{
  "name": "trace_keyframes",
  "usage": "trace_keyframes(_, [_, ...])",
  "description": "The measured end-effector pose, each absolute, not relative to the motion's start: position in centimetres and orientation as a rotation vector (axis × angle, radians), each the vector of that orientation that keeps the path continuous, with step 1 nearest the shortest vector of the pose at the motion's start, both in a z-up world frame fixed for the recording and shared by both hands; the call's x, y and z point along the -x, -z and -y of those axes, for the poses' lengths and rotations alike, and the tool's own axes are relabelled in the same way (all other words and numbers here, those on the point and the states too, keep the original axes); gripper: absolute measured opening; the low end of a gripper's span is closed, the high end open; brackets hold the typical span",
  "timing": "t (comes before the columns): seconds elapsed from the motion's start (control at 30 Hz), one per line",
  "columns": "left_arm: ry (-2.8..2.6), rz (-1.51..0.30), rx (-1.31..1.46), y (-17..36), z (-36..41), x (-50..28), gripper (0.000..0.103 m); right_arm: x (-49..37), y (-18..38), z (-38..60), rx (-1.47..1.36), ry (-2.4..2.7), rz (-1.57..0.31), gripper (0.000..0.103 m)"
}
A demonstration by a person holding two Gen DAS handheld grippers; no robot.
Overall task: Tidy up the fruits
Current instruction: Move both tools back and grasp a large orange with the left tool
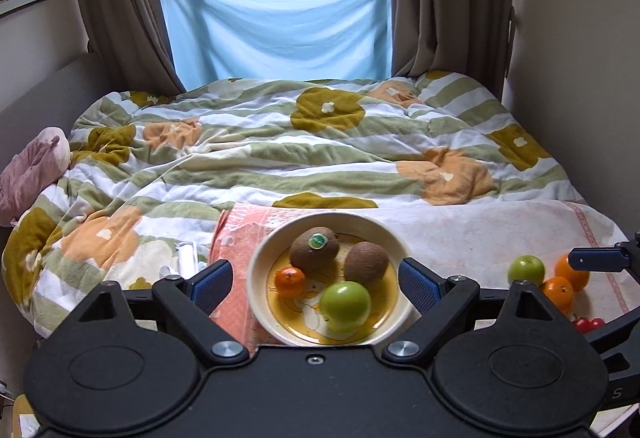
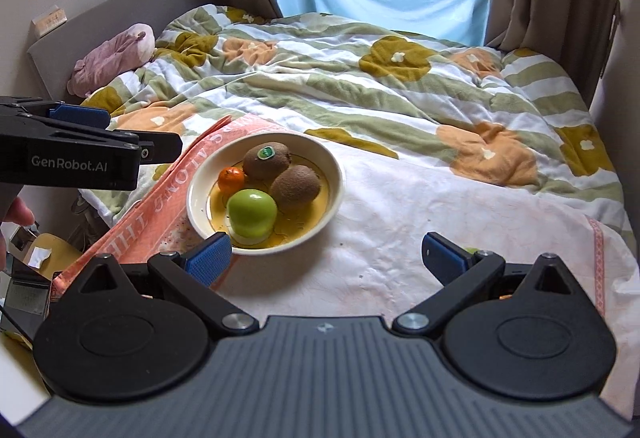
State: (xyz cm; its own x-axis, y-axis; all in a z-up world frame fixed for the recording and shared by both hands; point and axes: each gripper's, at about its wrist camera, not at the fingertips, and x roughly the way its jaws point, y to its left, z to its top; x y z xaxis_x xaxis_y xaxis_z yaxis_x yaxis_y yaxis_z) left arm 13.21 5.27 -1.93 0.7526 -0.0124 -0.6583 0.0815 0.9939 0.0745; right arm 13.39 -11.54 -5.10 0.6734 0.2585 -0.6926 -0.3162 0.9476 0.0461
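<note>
From the left wrist view, the left tool point(image 1: 316, 280) is wide open and holds nothing. Its two blue pads sit at the bottom of the frame, one on each side of a cream bowl point(image 1: 256, 270). The bowl rests on a towel point(image 1: 460, 234) spread on the bed point(image 1: 280, 142). Inside the bowl are a kiwi with a green sticker point(image 1: 315, 248), a plain kiwi point(image 1: 366, 264), a small orange point(image 1: 290, 281) and a green apple point(image 1: 345, 306). The apple is nearest the camera and the small orange is at the left. At the lower right of the frame, on the towel, lie a second green apple point(image 1: 526, 270), two oranges point(image 1: 558, 291) that touch each other, and some little red fruits point(image 1: 588, 324). One blue-tipped finger of the right tool point(image 1: 600, 260) pokes in from the right edge, just by those oranges. A pink soft toy point(image 1: 32, 170) lies at the left edge.

From the right wrist view, the right tool point(image 2: 326, 258) is open too, with nothing between its pads. The bowl point(image 2: 336, 174) sits in the middle of the frame, just past the left pad. The same four fruits show in it: the sticker kiwi point(image 2: 266, 160), the plain kiwi point(image 2: 296, 188), the small orange point(image 2: 231, 178) and the green apple point(image 2: 252, 212). The left tool point(image 2: 80, 142) comes in from the left edge, off to the side of the bowl. The pink toy point(image 2: 112, 56) is at the upper left.
</note>
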Motion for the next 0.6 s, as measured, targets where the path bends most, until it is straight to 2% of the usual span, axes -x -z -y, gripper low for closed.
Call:
trace_keyframes(0.33, [0.166, -0.701, -0.121, 2.0, 4.3, -11.1, 0.093, -8.9, 4.6, 22.4, 0.041, -0.179, -0.758, 0.103])
trace_keyframes(0.6, [0.279, -0.725, -0.158, 4.3, 11.4, -10.7, 0.093, -6.1, 6.4, 29.8, -0.006, -0.055, -0.780, 0.103])
